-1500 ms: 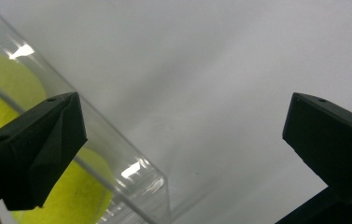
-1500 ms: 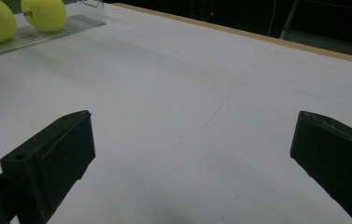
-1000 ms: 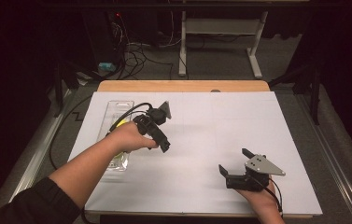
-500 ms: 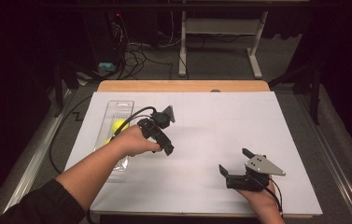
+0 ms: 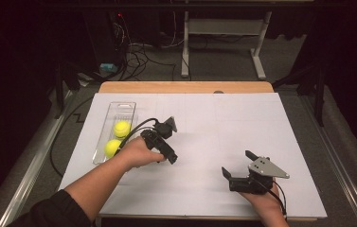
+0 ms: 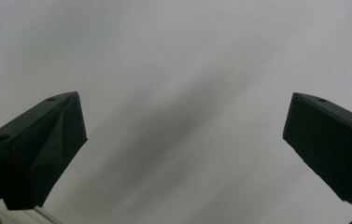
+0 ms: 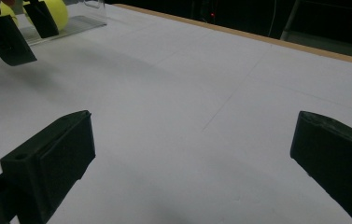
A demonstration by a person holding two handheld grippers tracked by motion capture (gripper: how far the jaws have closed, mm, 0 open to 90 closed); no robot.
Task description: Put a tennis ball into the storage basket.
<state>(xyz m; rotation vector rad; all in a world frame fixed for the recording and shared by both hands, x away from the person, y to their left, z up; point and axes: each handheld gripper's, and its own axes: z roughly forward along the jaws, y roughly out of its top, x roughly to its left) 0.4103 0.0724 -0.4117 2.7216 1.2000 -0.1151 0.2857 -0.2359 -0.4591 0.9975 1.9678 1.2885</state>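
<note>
— Two balls [image 5: 117,138] sit in the clear tray [image 5: 125,106], at nine o'clock on the tabletop [image 5: 223,127]?
— Yes. Left gripper [image 5: 163,142] hovers just beside the tray, fingers spread, empty.
— Right gripper [image 5: 242,172]?
— At five o'clock, fingers wide apart, holding nothing.

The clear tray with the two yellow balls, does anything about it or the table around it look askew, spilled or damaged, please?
Nothing stands out. The clear tray lies flat near the table's left edge, both yellow balls sit inside it, and the white table cover looks smooth and unmarked. The left tool and right tool are both open, holding nothing.
</note>
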